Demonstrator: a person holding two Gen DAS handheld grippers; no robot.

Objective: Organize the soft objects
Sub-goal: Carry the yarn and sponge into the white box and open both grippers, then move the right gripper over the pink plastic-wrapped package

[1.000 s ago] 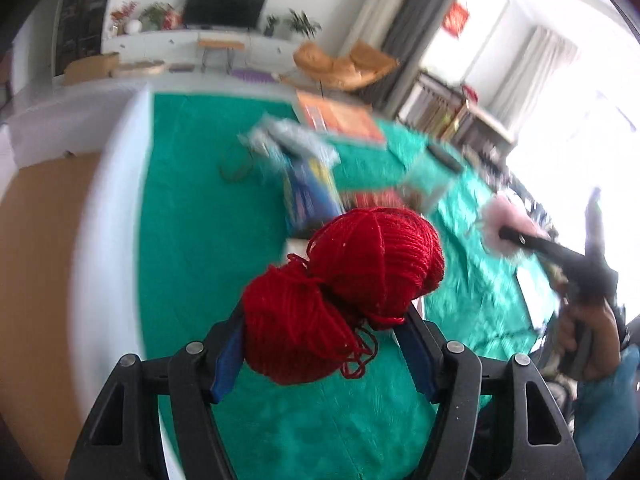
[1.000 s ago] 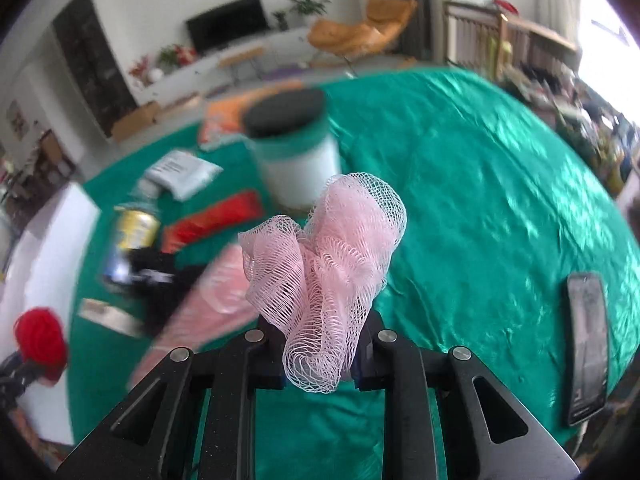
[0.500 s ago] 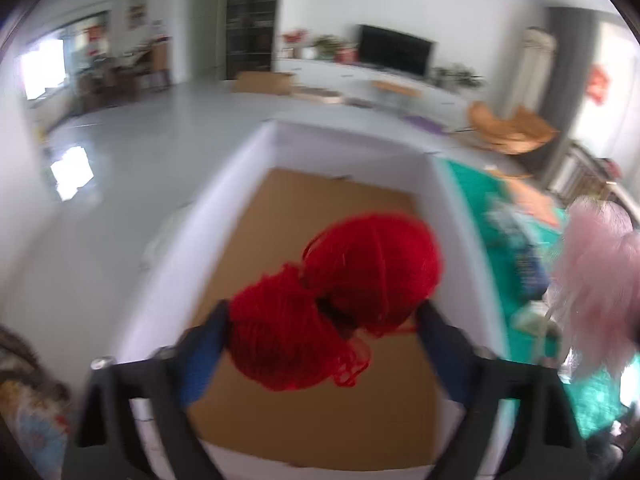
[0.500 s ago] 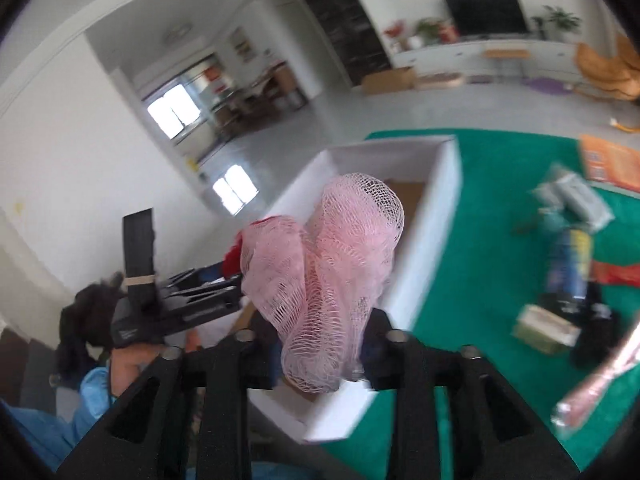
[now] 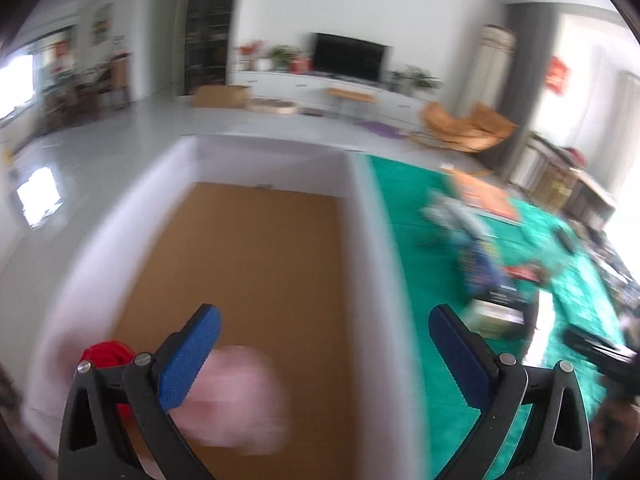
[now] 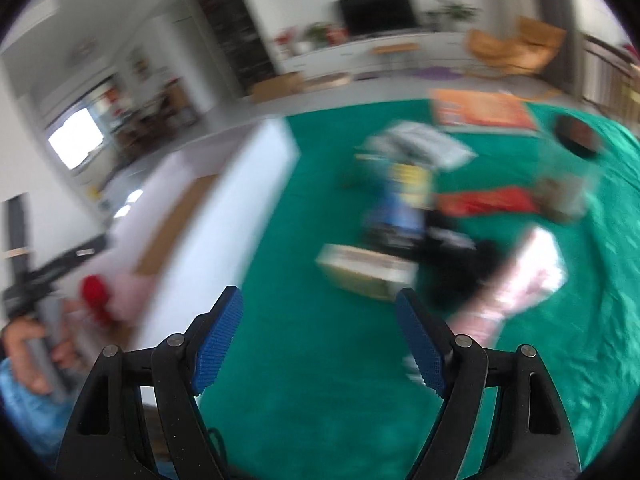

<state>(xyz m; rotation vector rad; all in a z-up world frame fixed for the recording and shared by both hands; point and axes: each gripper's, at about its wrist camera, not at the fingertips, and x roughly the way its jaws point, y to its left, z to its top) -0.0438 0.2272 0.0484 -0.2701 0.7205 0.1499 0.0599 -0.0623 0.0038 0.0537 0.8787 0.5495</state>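
Note:
My left gripper (image 5: 324,344) is open and empty above the white box (image 5: 372,264) with a brown cardboard floor. The red yarn (image 5: 107,354) lies in the box's near left corner, partly hidden by my left finger. The pink mesh sponge (image 5: 236,396) lies blurred on the box floor beside it. My right gripper (image 6: 318,340) is open and empty over the green cloth (image 6: 304,360), right of the box (image 6: 224,216). In the right wrist view the red yarn (image 6: 94,292) and pink sponge (image 6: 130,286) show inside the box.
Several packets, a can and a small carton (image 6: 364,268) lie on the green cloth to the right. A pink-wrapped pack (image 6: 516,284) and an orange book (image 6: 480,114) lie there too. The other hand-held gripper (image 6: 44,276) shows at the left. Both views are blurred.
Both grippers have opened. The red yarn and the pink sponge have dropped into the box. My right gripper has swung right, back over the green cloth.

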